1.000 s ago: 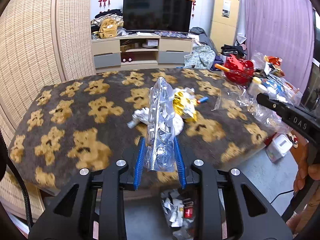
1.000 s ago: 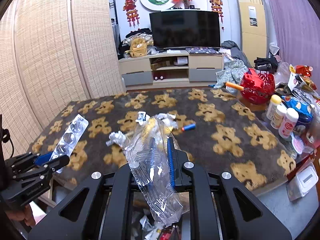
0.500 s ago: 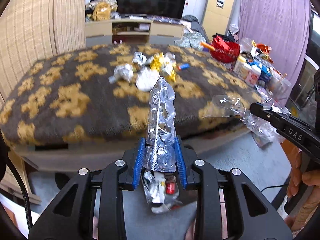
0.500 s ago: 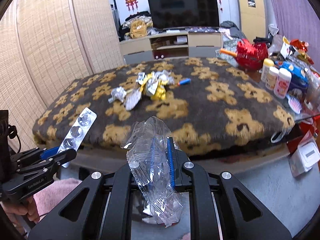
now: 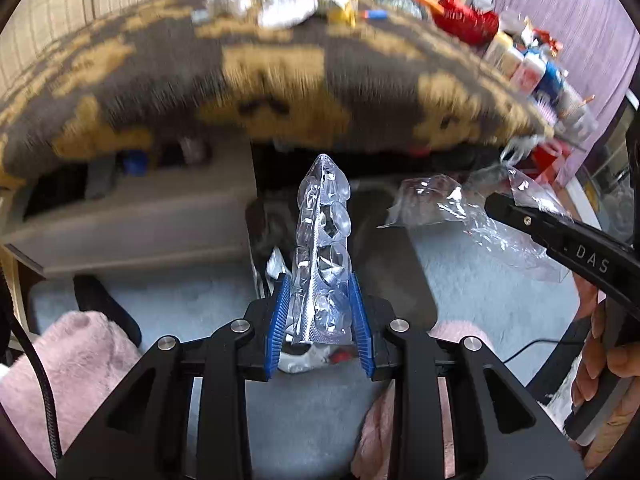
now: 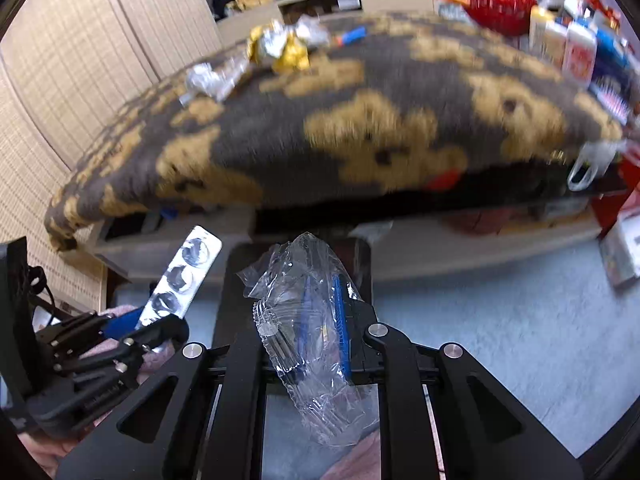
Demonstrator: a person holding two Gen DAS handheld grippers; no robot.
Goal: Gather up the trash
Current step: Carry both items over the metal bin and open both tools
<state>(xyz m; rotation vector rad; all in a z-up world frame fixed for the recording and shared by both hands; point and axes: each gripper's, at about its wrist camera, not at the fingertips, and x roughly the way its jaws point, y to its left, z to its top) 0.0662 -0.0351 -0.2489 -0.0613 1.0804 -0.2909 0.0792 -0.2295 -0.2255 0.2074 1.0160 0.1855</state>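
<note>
My left gripper [image 5: 320, 304] is shut on a clear and silver blister pack [image 5: 324, 236] that sticks up between its blue pads. It shows at the left of the right wrist view too, the left gripper [image 6: 160, 324] with the blister pack [image 6: 188, 272]. My right gripper [image 6: 324, 308] is shut on a crumpled clear plastic wrapper [image 6: 312, 320]. In the left wrist view the right gripper [image 5: 500, 208] holds the wrapper [image 5: 440, 200] at the right. Both hang low over a dark bin [image 6: 228, 288] on the floor, with scraps of trash [image 5: 304, 356] inside.
The table under a bear-patterned blanket [image 6: 360, 120] looms just ahead, its edge above the grippers. Foil wrappers [image 6: 280, 48] lie on top, with bottles [image 6: 576, 48] and a red basket [image 6: 500, 4] at the right. Pink fluffy slippers [image 5: 80, 360] sit on the grey floor.
Both grippers have dropped from above the tabletop to below its edge, over the bin on the floor. Each still holds its piece of trash.
</note>
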